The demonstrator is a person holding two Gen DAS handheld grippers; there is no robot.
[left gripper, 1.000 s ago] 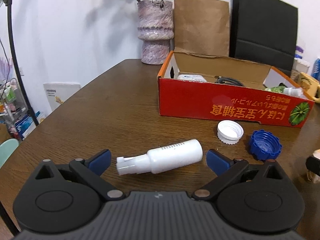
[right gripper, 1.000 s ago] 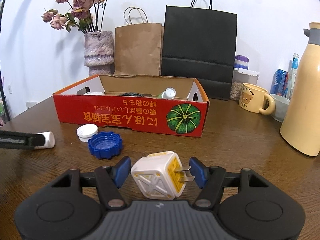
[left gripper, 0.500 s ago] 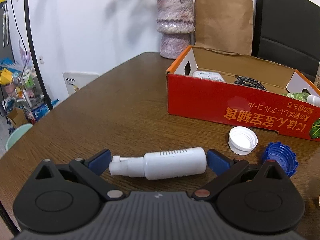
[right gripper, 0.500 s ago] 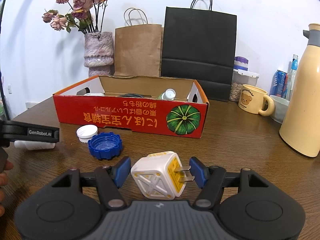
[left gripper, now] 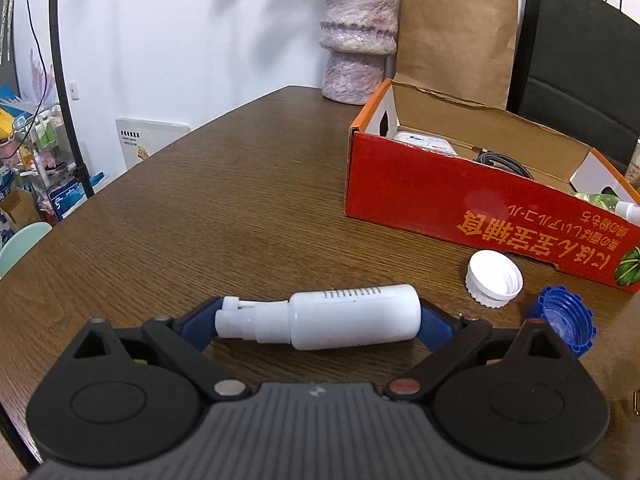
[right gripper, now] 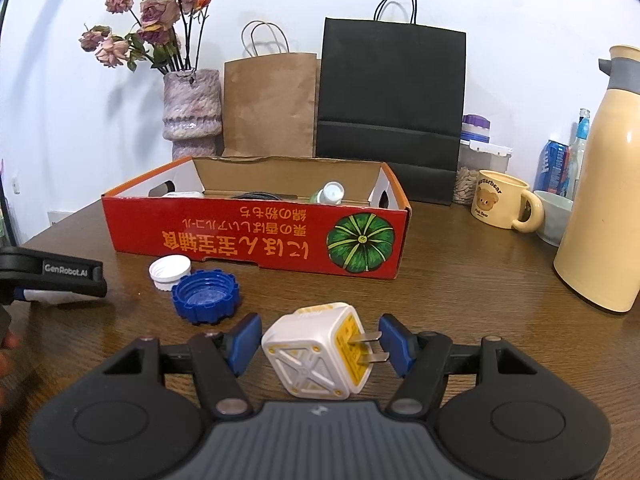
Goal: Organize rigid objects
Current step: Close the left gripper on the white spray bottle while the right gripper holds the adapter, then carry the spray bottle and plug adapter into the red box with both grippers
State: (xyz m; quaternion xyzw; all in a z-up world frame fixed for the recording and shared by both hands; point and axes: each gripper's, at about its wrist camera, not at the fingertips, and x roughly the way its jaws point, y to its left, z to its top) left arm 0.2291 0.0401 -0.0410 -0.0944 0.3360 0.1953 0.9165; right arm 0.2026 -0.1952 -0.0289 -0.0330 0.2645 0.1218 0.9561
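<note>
My left gripper (left gripper: 318,320) pinching the white spray bottle (left gripper: 320,317) lengthwise just above the table (left gripper: 240,208), white cap (left gripper: 494,277) and blue cap (left gripper: 564,319) beside the red box (left gripper: 460,196), my right gripper (right gripper: 320,344) spread around the white plug adapter (right gripper: 320,350), pads apart from it.

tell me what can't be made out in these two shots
- Red box contents: near wall hides most in both views; only a green bottle's cap, a cable and a white item peek out.
- Spray bottle: label print too small, left view.
- Left gripper: cut off by the right view's left edge, hiding the bottle there.
- Charger plug: yellow label unreadable.
</note>
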